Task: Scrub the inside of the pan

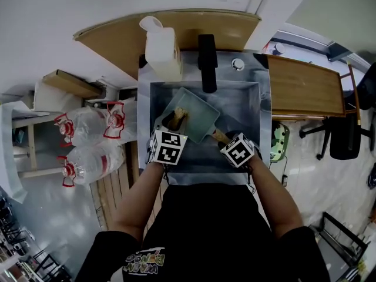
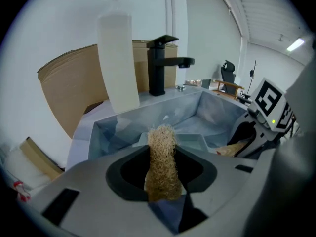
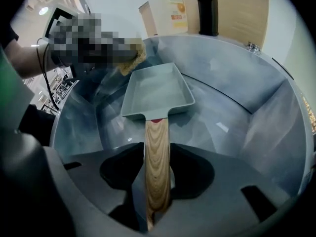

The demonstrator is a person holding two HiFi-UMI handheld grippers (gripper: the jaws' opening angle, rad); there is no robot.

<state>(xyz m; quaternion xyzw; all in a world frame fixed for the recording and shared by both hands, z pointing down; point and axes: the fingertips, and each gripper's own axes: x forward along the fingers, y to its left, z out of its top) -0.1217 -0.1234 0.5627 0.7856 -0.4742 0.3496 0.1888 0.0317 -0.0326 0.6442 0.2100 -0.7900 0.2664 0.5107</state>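
Observation:
A pale grey-green rectangular pan point(image 1: 197, 115) point(image 3: 159, 90) with a wooden handle point(image 3: 157, 167) is held inside the steel sink point(image 1: 244, 107). My right gripper point(image 1: 230, 147) point(image 3: 158, 191) is shut on that handle. My left gripper point(image 1: 171, 129) point(image 2: 163, 181) is shut on a tan fibrous scrubber point(image 2: 162, 162) point(image 1: 177, 118), which hangs at the pan's left rim. In the right gripper view the scrubber point(image 3: 132, 58) touches the pan's far left corner. The pan's inside looks bare.
A black faucet point(image 1: 207, 60) point(image 2: 160, 63) stands at the sink's back edge, with a translucent white jug point(image 1: 163, 49) point(image 2: 118, 63) to its left. Water bottles point(image 1: 88, 143) lie on the floor at left. A wooden table point(image 1: 305, 87) is at right.

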